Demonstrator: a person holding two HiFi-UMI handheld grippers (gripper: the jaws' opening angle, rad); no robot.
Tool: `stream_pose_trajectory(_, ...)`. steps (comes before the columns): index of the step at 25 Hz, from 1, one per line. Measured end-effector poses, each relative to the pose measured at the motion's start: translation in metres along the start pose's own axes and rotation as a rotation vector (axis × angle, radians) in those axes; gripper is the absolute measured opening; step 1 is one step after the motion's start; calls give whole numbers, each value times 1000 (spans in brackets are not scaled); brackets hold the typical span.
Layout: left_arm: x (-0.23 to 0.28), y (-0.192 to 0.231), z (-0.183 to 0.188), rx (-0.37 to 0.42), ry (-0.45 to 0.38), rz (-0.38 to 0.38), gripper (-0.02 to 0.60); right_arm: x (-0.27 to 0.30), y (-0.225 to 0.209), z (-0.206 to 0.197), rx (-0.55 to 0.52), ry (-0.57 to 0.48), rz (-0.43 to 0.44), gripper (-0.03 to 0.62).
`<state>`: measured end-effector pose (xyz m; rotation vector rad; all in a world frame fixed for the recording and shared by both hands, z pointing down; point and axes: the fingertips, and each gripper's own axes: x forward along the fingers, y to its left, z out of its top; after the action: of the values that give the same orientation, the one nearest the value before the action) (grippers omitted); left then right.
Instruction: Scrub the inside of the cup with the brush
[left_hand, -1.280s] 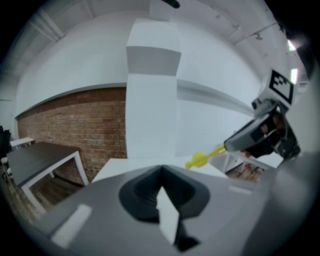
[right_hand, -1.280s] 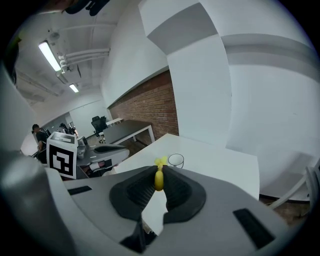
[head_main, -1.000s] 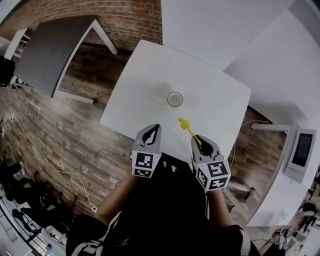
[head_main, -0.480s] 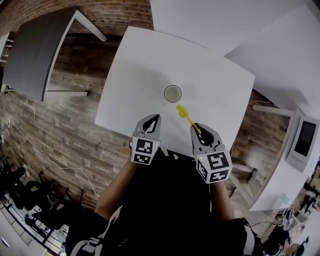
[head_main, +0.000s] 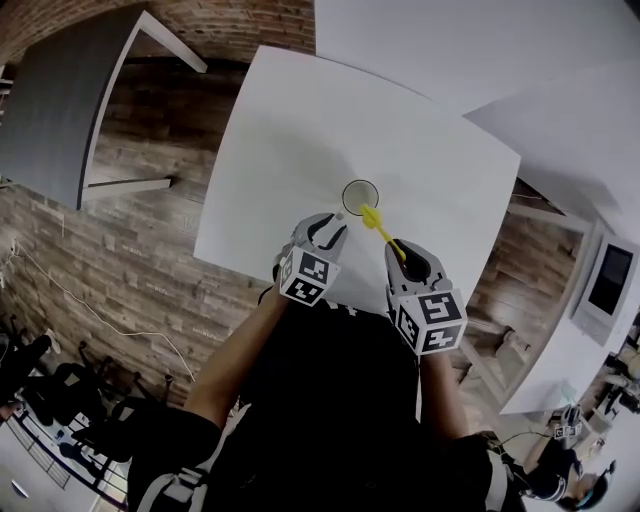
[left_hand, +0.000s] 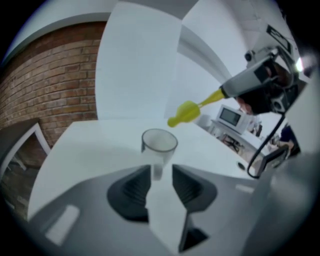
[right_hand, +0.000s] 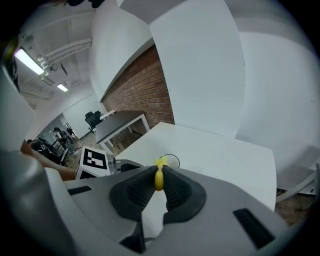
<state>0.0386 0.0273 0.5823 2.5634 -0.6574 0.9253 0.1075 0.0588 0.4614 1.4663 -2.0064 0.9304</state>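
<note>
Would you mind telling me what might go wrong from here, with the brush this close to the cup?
1. The cup stands free. The left gripper has just been opening its jaws, and the cup sits just ahead of them, ungripped. If the brush pushes in first, the cup may tip or slide.
2. The right gripper grips the brush only at its far end, so it may pivot under scrubbing force.

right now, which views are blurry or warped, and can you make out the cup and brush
Head view: sharp, evenly lit, fisheye bows the table edges; cup and yellow brush clear. Left gripper view: soft all over, near jaws smeared, cup readable though. Right gripper view: crisp, heavily curved, dark corners; brush in its jaws.
</note>
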Motion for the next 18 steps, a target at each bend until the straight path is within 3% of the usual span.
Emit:
stream_pose_trajectory(6,21,2,-5,112,37,-42,111,25,-1,-7,-10,60,14,31)
stream_pose_trajectory(8,24,4,-2,125,29,-50,60,32,-2,-12,-19,94,22,31)
stream_pose_trajectory(18,25,4,1,185,28,-96,58,60,-4,-11,-76,184,81,31)
